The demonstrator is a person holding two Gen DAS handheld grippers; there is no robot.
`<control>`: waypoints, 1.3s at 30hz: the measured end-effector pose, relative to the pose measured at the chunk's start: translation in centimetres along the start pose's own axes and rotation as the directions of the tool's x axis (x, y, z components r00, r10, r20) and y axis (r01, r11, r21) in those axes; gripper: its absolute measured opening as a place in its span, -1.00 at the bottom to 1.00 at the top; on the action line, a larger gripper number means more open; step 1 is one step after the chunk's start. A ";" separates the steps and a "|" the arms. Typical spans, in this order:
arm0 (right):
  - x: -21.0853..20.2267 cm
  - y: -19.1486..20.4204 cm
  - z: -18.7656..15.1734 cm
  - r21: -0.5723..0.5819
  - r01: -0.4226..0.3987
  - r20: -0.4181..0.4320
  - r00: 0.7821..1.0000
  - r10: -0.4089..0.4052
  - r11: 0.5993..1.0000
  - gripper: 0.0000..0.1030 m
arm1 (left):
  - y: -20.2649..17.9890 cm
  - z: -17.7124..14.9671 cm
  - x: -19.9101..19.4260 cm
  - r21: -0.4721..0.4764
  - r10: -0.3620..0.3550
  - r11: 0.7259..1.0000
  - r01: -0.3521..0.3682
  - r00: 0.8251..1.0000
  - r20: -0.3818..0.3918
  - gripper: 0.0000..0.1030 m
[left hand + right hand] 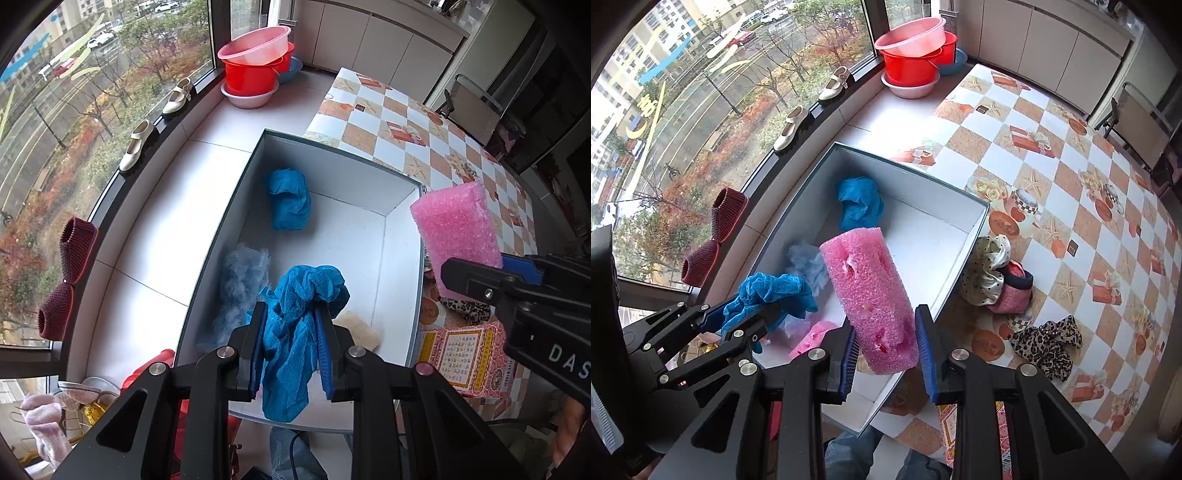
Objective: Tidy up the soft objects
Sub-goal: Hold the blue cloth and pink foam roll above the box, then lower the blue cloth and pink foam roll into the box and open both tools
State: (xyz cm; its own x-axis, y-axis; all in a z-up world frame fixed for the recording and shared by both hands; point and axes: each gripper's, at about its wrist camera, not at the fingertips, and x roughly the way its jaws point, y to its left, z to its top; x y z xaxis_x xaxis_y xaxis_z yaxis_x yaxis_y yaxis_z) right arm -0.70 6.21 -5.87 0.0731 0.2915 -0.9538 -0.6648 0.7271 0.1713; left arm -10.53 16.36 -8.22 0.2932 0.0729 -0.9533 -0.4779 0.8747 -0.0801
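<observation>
Left gripper (291, 347) pinching a crumpled blue cloth (295, 332), hiding beige item beneath; right gripper (886, 350) clamping pink foam block (870, 295), concealing box (975, 236) interior ahead.

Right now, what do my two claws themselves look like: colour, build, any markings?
Both are matte black angular frames with silver round bolts. The left claw and the right claw each carry two flat blue ribbed pads. White letters "DAS" mark the right claw's body in the left view. No cables or sleeves are visible on them.
</observation>
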 end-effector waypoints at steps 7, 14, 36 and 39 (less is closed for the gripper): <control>0.5 -0.5 0.2 0.012 -0.008 -0.015 1.000 0.008 1.000 -0.40 | -0.6 0.5 0.9 0.002 0.015 1.000 -0.015 1.000 -0.008 -0.48; 1.3 -0.7 0.5 0.028 -0.022 -0.029 0.999 0.023 0.999 -0.40 | -0.9 0.4 1.7 0.000 0.013 1.000 -0.013 1.000 -0.028 -0.48; 5.4 -0.9 1.0 0.055 -0.022 -0.109 0.994 0.028 0.998 -0.40 | -1.5 0.6 4.5 0.011 0.026 1.000 -0.025 0.996 -0.088 -0.18; 5.5 -1.0 1.0 0.053 -0.025 -0.111 0.993 0.031 0.998 -0.40 | -1.4 0.6 4.4 0.003 0.017 1.000 -0.017 0.996 -0.083 0.30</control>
State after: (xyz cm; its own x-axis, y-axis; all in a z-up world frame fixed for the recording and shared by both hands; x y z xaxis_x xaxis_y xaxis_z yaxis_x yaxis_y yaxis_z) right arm 1.11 7.71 -11.07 -0.0309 0.2432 -0.9695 -0.6259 0.7515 0.2084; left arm -8.07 15.77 -12.09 0.2153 0.0482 -0.9754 -0.4801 0.8750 -0.0628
